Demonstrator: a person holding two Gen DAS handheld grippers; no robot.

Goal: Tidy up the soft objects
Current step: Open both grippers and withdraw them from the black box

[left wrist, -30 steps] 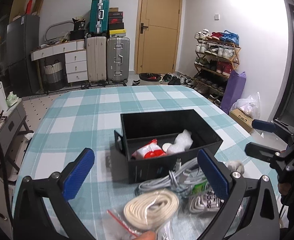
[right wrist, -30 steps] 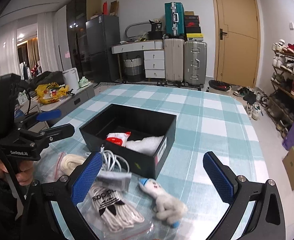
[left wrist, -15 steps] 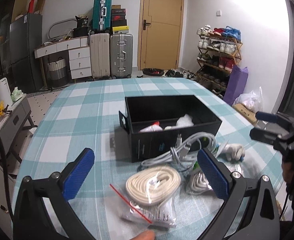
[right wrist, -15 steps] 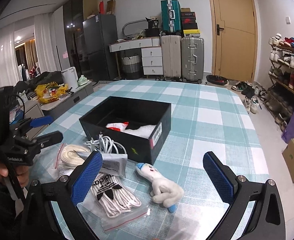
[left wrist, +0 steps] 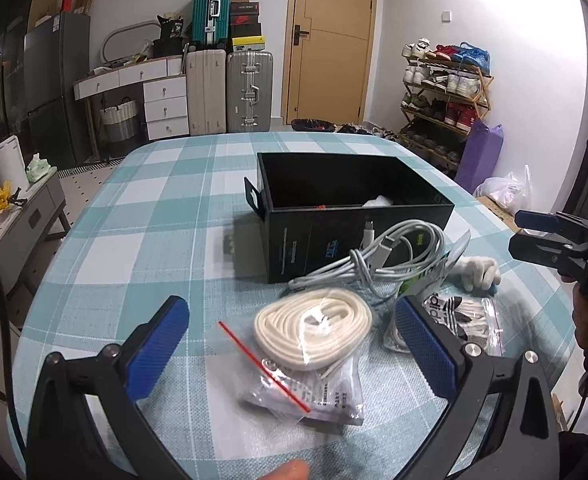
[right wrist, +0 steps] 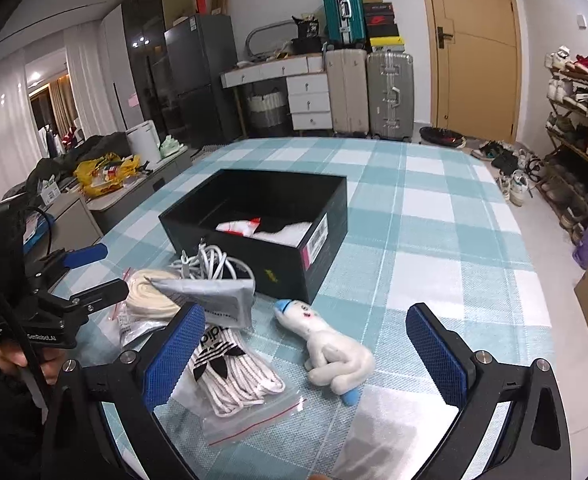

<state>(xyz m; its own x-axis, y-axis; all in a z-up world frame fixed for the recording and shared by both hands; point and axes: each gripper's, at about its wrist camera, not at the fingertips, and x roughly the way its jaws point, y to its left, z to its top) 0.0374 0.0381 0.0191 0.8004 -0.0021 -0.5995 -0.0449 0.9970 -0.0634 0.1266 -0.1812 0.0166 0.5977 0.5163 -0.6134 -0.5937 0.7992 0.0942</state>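
Blue ribbed pads line both grippers, and each stands wide apart with nothing between its fingers. The left gripper (left wrist: 292, 344) hovers over a clear bag of cream cord (left wrist: 314, 330) lying on the checked tablecloth (left wrist: 134, 248). Just beyond the cord, a bundle of white cable (left wrist: 390, 256) leans against the near wall of the black box (left wrist: 314, 240). The right gripper (right wrist: 304, 354) hangs above a white plush toy (right wrist: 330, 350) with blue ends, which lies on the cloth just in front of the box corner. Beside the toy, under the gripper's left finger, sits a zip bag of white laces (right wrist: 238, 380). Inside the box rest a white and red soft item (right wrist: 240, 226) and a fluffy white one (right wrist: 284, 234).
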